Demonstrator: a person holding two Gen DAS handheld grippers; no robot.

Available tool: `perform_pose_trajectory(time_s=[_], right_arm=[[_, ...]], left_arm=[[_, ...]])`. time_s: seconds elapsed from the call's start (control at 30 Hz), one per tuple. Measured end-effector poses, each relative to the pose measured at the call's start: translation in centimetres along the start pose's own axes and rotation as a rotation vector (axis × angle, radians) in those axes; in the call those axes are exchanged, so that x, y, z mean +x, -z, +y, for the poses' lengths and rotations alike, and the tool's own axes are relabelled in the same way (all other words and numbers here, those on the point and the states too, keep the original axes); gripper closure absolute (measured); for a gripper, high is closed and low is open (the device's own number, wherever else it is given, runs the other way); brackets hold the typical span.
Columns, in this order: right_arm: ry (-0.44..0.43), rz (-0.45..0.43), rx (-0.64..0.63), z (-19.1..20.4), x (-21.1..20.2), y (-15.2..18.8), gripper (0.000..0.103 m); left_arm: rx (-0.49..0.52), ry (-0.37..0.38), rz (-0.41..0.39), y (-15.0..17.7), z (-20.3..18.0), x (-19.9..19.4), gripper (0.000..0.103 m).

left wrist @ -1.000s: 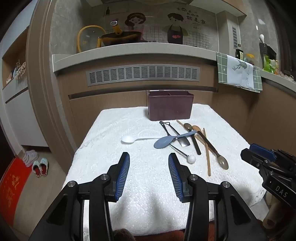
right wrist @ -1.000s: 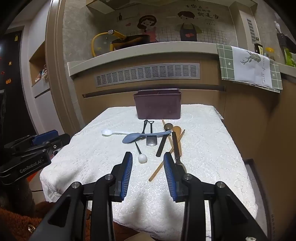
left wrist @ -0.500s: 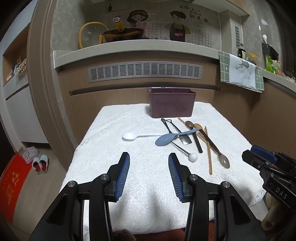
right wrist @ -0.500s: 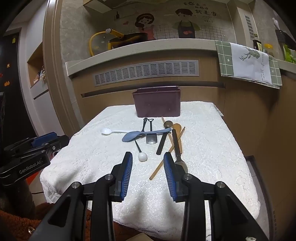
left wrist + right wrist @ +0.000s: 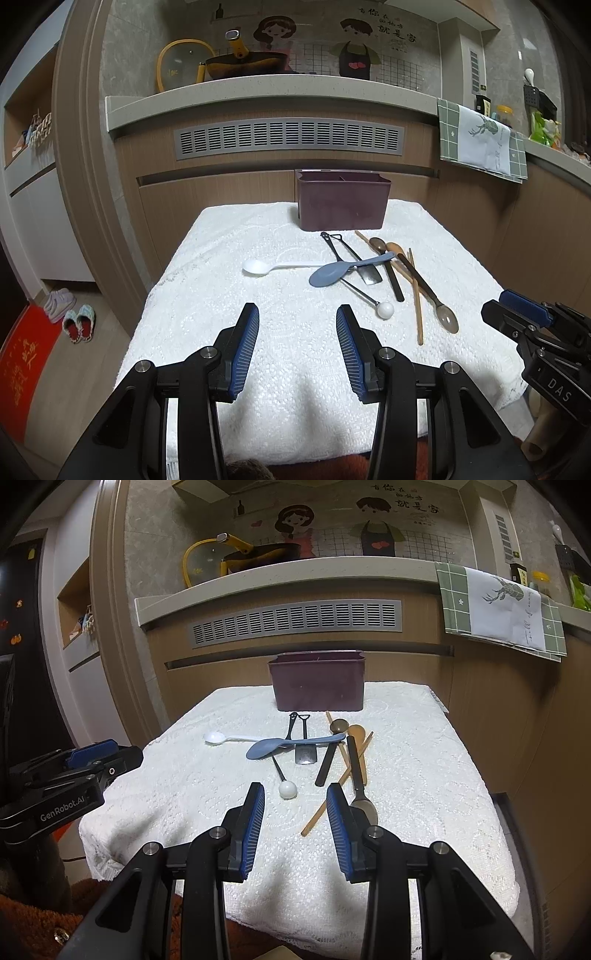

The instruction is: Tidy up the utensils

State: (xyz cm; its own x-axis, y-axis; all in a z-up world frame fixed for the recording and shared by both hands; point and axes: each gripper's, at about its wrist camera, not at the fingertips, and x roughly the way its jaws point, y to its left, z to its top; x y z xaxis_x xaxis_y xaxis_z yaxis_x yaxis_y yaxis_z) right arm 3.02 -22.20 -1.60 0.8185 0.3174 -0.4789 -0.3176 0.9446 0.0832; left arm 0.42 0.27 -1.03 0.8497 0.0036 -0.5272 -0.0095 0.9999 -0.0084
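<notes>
Several utensils lie on a white cloth-covered table [image 5: 229,317]: a white spoon [image 5: 255,266], a blue-grey spoon [image 5: 328,274], a black ball-ended stirrer [image 5: 385,309], a small metal spatula [image 5: 370,274], wooden chopsticks [image 5: 417,302] and dark spoons [image 5: 447,318]. A maroon utensil holder [image 5: 341,205] stands at the table's far edge. My left gripper [image 5: 297,343] is open and empty above the near edge. My right gripper [image 5: 295,821] is open and empty, just short of the ball-ended stirrer [image 5: 287,789] and the dark spoon [image 5: 364,805].
A wooden counter with a grey vent [image 5: 288,138] rises behind the table. A pan and lid [image 5: 221,64] sit on its top. A green-checked towel [image 5: 480,142] hangs at the right. Slippers [image 5: 74,317] lie on the floor at the left.
Both grippers have risen slightly and tilted, so the table sits lower in each view. The utensils have not moved. Both grippers stay open.
</notes>
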Motion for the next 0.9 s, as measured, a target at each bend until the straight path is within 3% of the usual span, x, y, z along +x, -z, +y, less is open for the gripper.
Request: perform_pose_trajectory(time_s=[0.9], right_arm=[[0.005, 0.012, -0.003, -0.01, 0.13, -0.07, 0.070]], left_arm=[[-0.002, 0.003, 0.009, 0.83, -0.12, -0.21, 0.058]])
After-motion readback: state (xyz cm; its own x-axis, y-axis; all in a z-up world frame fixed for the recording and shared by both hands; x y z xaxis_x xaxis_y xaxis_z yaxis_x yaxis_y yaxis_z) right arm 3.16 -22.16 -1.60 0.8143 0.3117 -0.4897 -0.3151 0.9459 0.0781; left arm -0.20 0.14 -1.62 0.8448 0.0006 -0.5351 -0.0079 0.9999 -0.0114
